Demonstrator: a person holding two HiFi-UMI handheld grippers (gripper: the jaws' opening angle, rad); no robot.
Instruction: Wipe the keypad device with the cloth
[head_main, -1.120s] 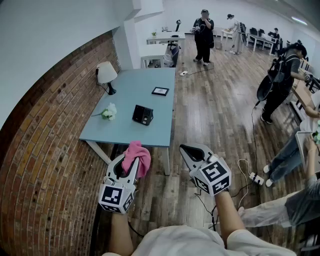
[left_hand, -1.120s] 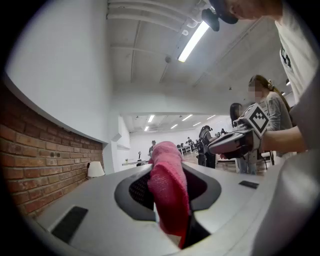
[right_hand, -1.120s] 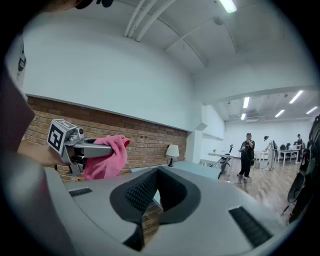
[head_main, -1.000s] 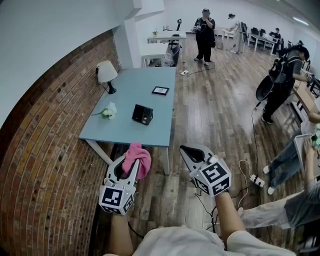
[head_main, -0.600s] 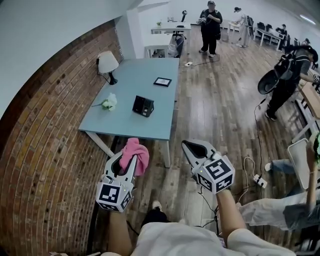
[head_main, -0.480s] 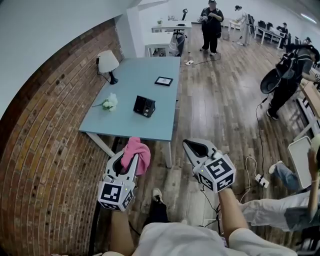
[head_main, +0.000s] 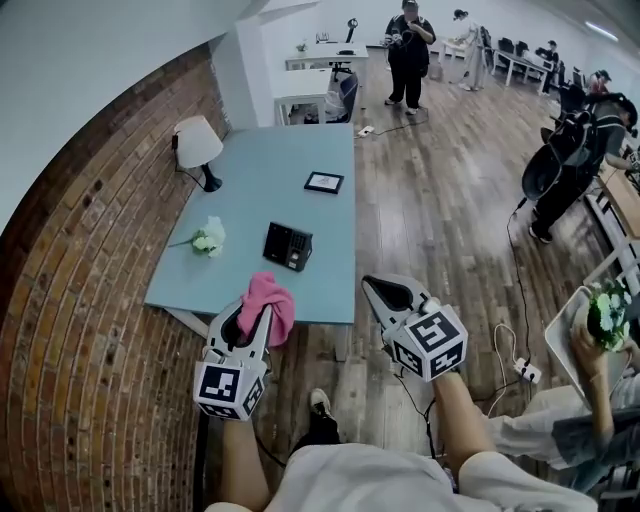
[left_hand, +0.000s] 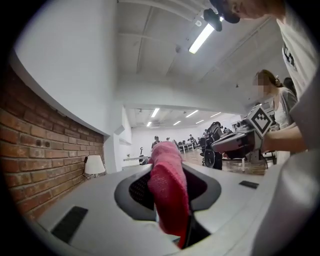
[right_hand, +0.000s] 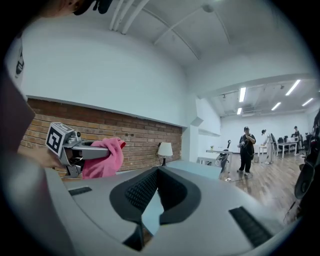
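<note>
The black keypad device (head_main: 288, 246) stands on the light blue table (head_main: 250, 190), toward its near end. A pink cloth (head_main: 266, 304) is bunched at the tip of my left gripper (head_main: 256, 318), which is shut on it just over the table's near edge, short of the device. In the left gripper view the cloth (left_hand: 168, 192) fills the space between the jaws. My right gripper (head_main: 372, 288) hovers off the table's near right corner, its jaws together with nothing in them. From the right gripper view (right_hand: 158, 173) the cloth (right_hand: 103, 159) hangs at the left.
On the table are a white lamp (head_main: 195, 146) at the far left, a white flower (head_main: 207, 241) and a small framed tablet (head_main: 323, 182). A brick wall (head_main: 70, 300) runs along the left. People stand on the wooden floor (head_main: 440, 200); a power strip (head_main: 524, 371) lies at the right.
The view has closed in on the table: both grippers, earlier over the floor short of it, now reach its near edge. The cloth stays clamped in the left gripper.
</note>
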